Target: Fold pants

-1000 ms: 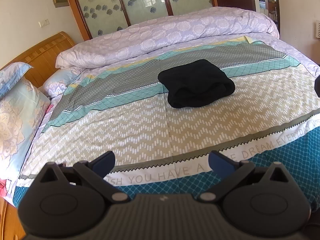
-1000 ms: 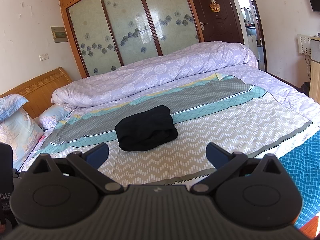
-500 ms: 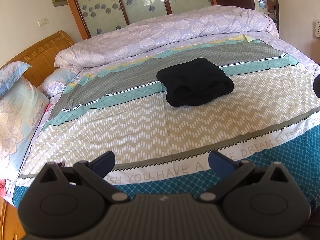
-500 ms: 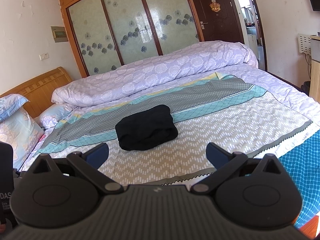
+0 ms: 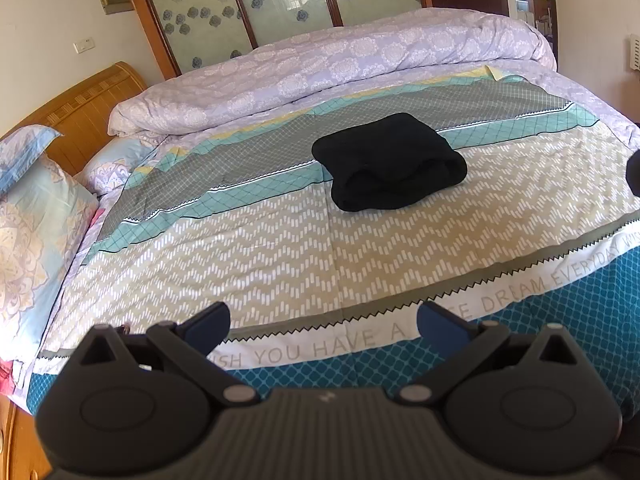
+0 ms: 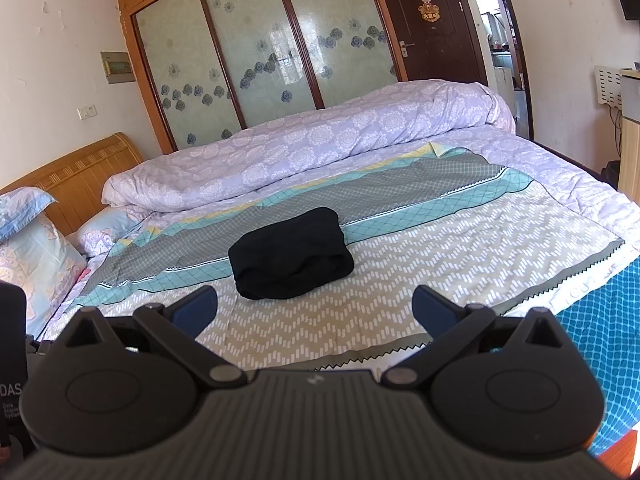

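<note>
Pants [image 5: 386, 164] [image 6: 290, 254], black, one pair, folded into a thick bundle in the middle of the bed, straddling the teal diamond stripe and the beige zigzag band of the bedspread [image 5: 280, 248] [image 6: 440, 248]. Printed along the white border near the bed's edge: "WISH YOU HAVE A ... DREAM EVERYDAY", one word hidden behind a blue fingertip.

Left claw [image 5: 322, 322] released, blue-tipped fingers spread wide, empty, well short of the pants and hovering over the bed's near edge. Right claw [image 6: 315, 309] likewise released and empty, apart from the bundle. Black device [image 6: 12, 360] at the right view's left edge, lettered "DAS" with small print beneath, too fine to make out.

One lilac floral quilt [image 5: 340, 64] [image 6: 312, 140] rolled lengthwise along the far side. Three pillows [image 5: 36, 216] stacked against a wooden headboard [image 5: 88, 116] [image 6: 76, 180]. Behind the bed, wardrobe [image 6: 264, 52] with three frosted sliding panels bearing blue flowers, framed in orange-brown wood. Dark brown door [image 6: 432, 24] with a gold ornament, standing beside an open doorway. Cream walls, paint chipped, with a small panel box [image 6: 117, 67] and a light switch [image 6: 87, 111].
</note>
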`<state>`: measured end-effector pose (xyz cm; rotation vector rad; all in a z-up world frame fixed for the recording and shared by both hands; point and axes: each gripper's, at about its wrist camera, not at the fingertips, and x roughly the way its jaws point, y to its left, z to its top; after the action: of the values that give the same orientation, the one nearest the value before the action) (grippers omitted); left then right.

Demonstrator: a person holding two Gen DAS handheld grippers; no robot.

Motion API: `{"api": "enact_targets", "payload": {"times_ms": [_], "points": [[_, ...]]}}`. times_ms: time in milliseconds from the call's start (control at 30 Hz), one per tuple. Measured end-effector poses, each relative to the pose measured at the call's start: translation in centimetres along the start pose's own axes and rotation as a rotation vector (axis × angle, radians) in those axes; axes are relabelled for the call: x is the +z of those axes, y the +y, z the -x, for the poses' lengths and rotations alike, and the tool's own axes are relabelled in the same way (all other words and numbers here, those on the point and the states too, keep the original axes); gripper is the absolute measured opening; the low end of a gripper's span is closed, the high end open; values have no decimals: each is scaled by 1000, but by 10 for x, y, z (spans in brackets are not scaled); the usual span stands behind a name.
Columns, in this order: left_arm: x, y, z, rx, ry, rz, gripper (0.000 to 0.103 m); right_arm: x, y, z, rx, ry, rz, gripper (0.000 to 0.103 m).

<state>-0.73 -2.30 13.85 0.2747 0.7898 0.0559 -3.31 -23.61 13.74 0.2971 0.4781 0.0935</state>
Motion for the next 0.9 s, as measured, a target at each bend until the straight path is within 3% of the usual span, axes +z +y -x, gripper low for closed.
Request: {"api": "enact_targets", "payload": {"times_ms": [900], "points": [[-3,-9,-6,16,24,-34,103,-2,-13,-3,-2,15,-33,103]]}}
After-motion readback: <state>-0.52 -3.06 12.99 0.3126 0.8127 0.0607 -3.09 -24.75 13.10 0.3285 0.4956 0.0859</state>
